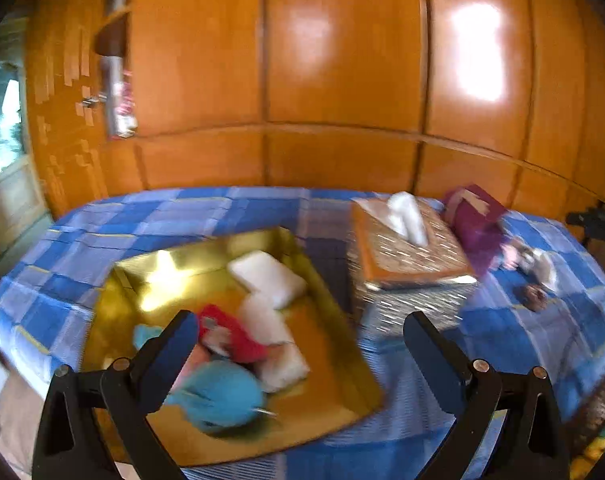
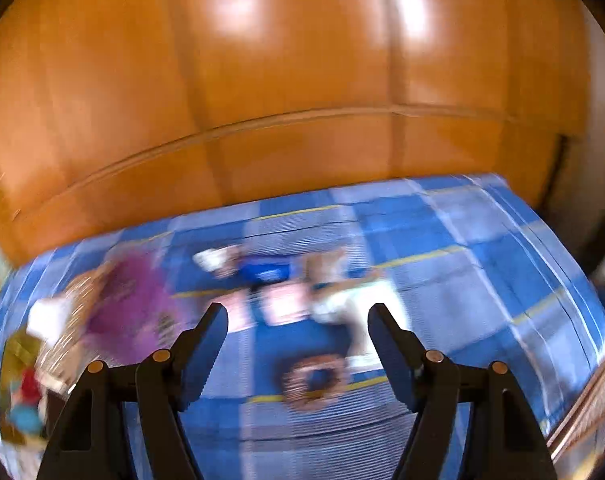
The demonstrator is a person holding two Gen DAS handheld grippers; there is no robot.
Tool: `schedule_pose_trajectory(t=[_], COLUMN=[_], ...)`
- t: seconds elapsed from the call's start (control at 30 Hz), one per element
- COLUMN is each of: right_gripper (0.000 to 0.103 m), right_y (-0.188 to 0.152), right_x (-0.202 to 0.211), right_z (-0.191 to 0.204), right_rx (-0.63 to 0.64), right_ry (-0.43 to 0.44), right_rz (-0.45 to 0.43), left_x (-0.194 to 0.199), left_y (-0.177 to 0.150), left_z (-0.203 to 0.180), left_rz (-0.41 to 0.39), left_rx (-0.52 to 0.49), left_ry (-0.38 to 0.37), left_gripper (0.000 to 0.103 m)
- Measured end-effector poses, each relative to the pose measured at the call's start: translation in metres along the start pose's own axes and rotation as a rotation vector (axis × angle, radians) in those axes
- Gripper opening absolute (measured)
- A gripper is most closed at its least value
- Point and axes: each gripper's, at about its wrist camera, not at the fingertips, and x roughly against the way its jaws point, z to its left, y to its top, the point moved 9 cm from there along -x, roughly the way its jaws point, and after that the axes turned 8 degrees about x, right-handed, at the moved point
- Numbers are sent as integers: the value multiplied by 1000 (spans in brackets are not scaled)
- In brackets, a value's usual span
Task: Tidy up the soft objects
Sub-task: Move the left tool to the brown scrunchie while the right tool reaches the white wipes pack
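Gold tray point(image 1: 334, 344) on blue checked bedspread point(image 1: 142, 216), holding white pillows point(image 1: 268, 278), red toy point(image 1: 234, 336), blue ball point(image 1: 218, 396). Left gripper point(image 1: 300, 340) spread wide, empty, above tray. Right gripper point(image 2: 298, 328) likewise agape over blurred brown ring point(image 2: 314, 380) and scattered toys point(image 2: 342, 300).

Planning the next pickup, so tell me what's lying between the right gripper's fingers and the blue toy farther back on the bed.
In the right wrist view, a brown ring-shaped scrunchie, then blurred pink pieces, lie before the blue toy.
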Motion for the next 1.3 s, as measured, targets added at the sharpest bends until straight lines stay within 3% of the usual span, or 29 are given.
schedule_pose_trajectory(t=[0.2, 0.3, 0.4, 0.6, 0.73, 0.9, 1.03, 1.13, 1.3], right_gripper=[73, 73, 73, 74, 74, 74, 74, 74, 74], right_y=[-4, -17, -27, -31, -33, -37, -40, -43, -47], right_x=[-32, -49, -58, -58, -61, -65, -68, -72, -75], right_z=[-77, -99, -110, -115, -116, -116, -117, -117, -118], right_rx=[-167, -211, -293, -367, -400, -419, -431, -450, -478], right_ry=[-120, -154, -118, -50, -20, 1, 6, 21, 38], right_rz=[48, 64, 86, 80, 93, 110, 129, 145, 165], left_x=[-7, -9, -17, -45, -70, -109, -132, -146, -173], left_y=[-15, -25, -36, -58, -71, -75, -73, -78, -88], left_z=[-73, -117, -154, -232, -275, -310, -340, -369, -393], left_rz=[85, 112, 183, 314, 380, 462, 494, 488, 517], left_rx=[-154, -286, -372, -448, -512, -507, -476, -518, -541], left_ry=[-150, -214, -267, -380, -402, -415, -442, -450, -448], left_gripper=[103, 103, 103, 103, 103, 102, 102, 102, 89])
